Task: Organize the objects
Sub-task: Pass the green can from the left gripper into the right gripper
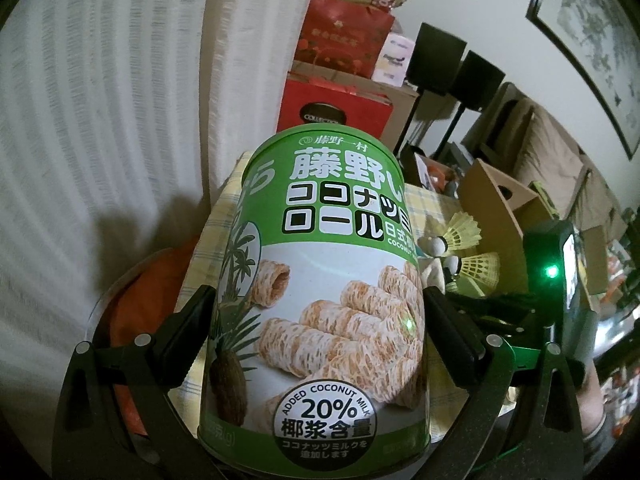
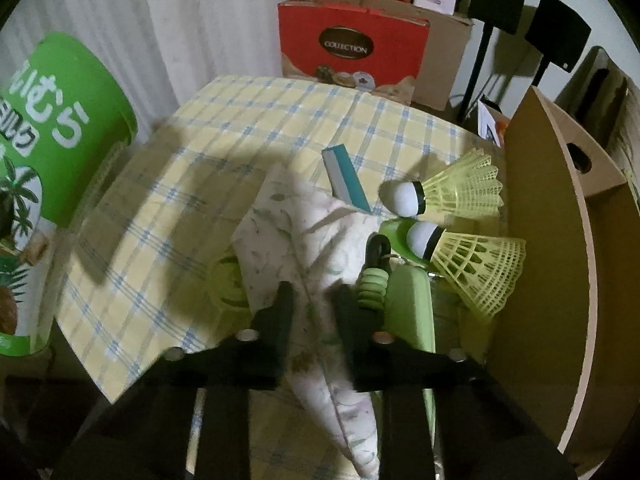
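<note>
My right gripper [image 2: 310, 308] clenches the floral white cloth pouch [image 2: 304, 240], long axis running ahead; my left gripper [image 1: 320, 320] grasps the green coconut-roll tin [image 1: 320, 280].

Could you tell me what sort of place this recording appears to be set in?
Probably a lived-in room at home, used partly for storage: a table under a checked tablecloth, stacked gift boxes against a white curtain, and a framed picture on the wall.

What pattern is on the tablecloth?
Pale yellow tablecloth with a blue-and-white check; the right wrist view shows it best.
</note>
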The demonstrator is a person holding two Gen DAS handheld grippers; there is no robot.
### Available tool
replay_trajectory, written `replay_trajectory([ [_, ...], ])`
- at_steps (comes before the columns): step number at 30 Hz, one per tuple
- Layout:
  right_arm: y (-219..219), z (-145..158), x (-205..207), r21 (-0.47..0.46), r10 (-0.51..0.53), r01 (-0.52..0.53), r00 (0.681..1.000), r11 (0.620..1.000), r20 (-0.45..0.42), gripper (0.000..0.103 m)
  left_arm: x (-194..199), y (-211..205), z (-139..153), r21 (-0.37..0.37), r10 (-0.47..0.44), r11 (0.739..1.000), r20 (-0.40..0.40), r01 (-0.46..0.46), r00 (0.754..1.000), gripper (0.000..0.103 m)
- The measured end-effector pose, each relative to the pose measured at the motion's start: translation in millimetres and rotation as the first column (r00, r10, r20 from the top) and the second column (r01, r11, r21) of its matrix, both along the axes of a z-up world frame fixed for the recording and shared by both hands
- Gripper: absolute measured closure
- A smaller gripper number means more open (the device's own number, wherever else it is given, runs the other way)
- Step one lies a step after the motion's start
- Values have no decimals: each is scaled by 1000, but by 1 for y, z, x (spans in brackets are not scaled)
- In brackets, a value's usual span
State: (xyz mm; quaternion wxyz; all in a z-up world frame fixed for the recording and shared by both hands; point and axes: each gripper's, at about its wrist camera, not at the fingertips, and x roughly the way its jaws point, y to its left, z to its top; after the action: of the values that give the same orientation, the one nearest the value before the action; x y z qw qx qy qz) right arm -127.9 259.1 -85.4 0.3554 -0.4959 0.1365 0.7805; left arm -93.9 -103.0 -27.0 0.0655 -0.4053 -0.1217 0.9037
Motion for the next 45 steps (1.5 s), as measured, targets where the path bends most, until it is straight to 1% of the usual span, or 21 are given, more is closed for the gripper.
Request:
replay_trajectory([
  [4,0,1,2,3,-9,9,1000,1000,-13,95,1,2,1,-2,-4,1000,-2,4,1000,3],
  [10,-3,18,9,14,-23,25,996,1000,-82,98,2,4,3,7,-8,1000,-3,8,1000,3],
  [19,-11,71,17,67,-28,41,982,997,-186,98,7,6,9,17,-16,1000,-14,16,1000,3],
  [25,-20,117,20,122,-12,42,971,992,-239,98,9,10,19,23,-29,999,-28,30,999,3],
  [26,-21,122,20,118,-8,37,971,992,-239,96,9,11,21,23,-30,999,-30,31,999,3],
  [27,-21,122,19,91,-2,24,973,996,-232,95,10,11,21,24,-31,999,-31,31,999,3],
  [28,-21,120,19,59,-2,16,975,998,-223,95,10,12,22,27,-32,999,-31,33,999,3],
  [30,-24,109,19,44,-2,10,983,999,-186,88,11,13,21,33,-38,999,-28,39,999,3],
  [31,-25,99,19,41,0,6,988,999,-155,78,12,14,20,33,-40,999,-26,41,999,3],
  [32,-27,88,19,36,-3,8,991,999,-132,70,12,15,19,31,-43,999,-23,44,999,3],
  [35,-26,63,24,6,-19,20,995,1000,-98,69,12,16,15,29,-45,999,-13,45,999,3],
  [37,-25,53,28,-6,-37,36,995,999,-91,69,11,17,14,30,-45,999,-8,46,999,3],
  [40,-23,49,33,-12,-50,49,993,999,-107,69,12,19,13,39,-58,998,-15,58,998,3],
  [43,-22,60,39,-36,-58,52,982,998,-181,56,12,23,13,51,-74,996,-18,75,997,3],
  [45,-20,73,44,-50,-67,57,968,997,-243,52,12,26,13,54,-87,995,-20,88,996,3],
])
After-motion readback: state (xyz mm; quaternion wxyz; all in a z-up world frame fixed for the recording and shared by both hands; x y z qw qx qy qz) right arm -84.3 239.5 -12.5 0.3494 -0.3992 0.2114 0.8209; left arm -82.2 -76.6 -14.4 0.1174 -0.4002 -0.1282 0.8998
